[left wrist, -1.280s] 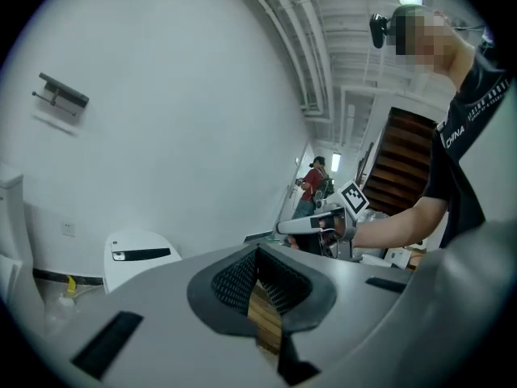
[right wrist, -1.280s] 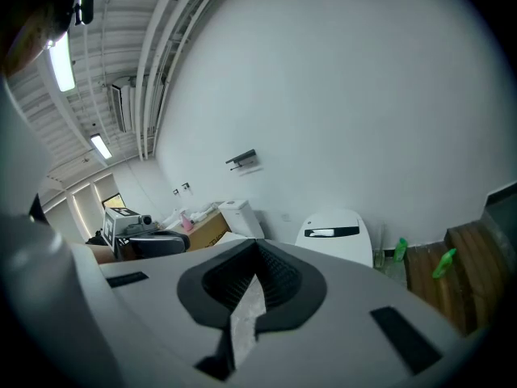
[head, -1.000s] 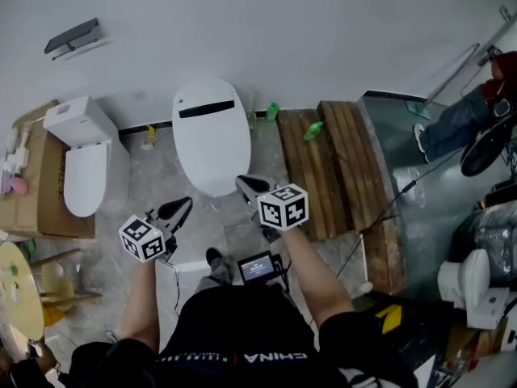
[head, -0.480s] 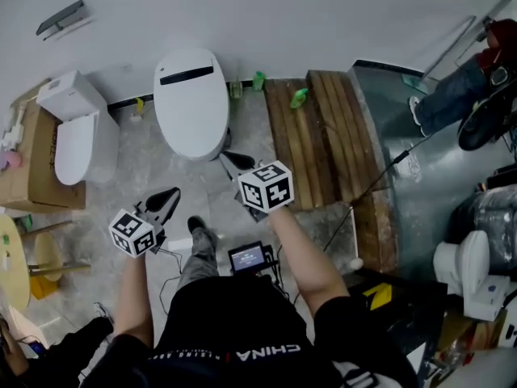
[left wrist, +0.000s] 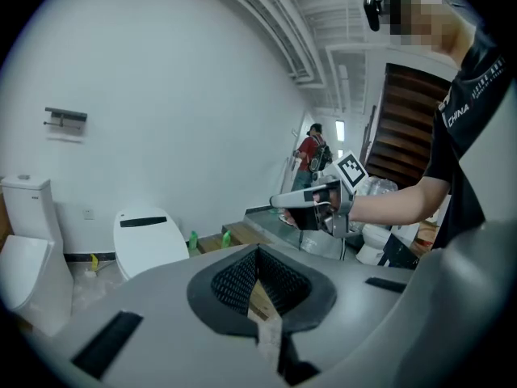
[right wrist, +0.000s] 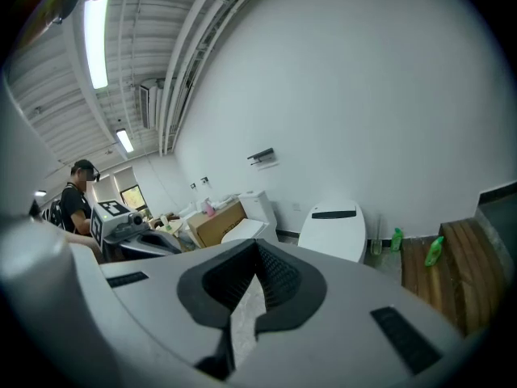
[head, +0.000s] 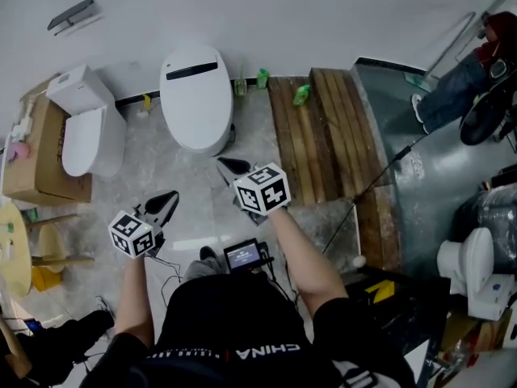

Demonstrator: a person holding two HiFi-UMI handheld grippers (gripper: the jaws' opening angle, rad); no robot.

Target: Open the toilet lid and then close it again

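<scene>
Toilet [head: 196,95] against the white wall [head: 323,14], its lid [head: 195,118] down and flat, a dark strip across the end nearest the wall; a yellow bottle [head: 146,102] stands at its left and two green bottles [head: 262,78] at its right. Both grippers hang over the floor [head: 170,172], short of the toilet and touching nothing. The right gripper [head: 229,166] is the nearer and the left gripper [head: 164,204] farther back, each with jaws pressed together and empty. Outward lie a second toilet [head: 85,132] beside a box [head: 36,164] at left, and planks [head: 319,144] at right.
</scene>
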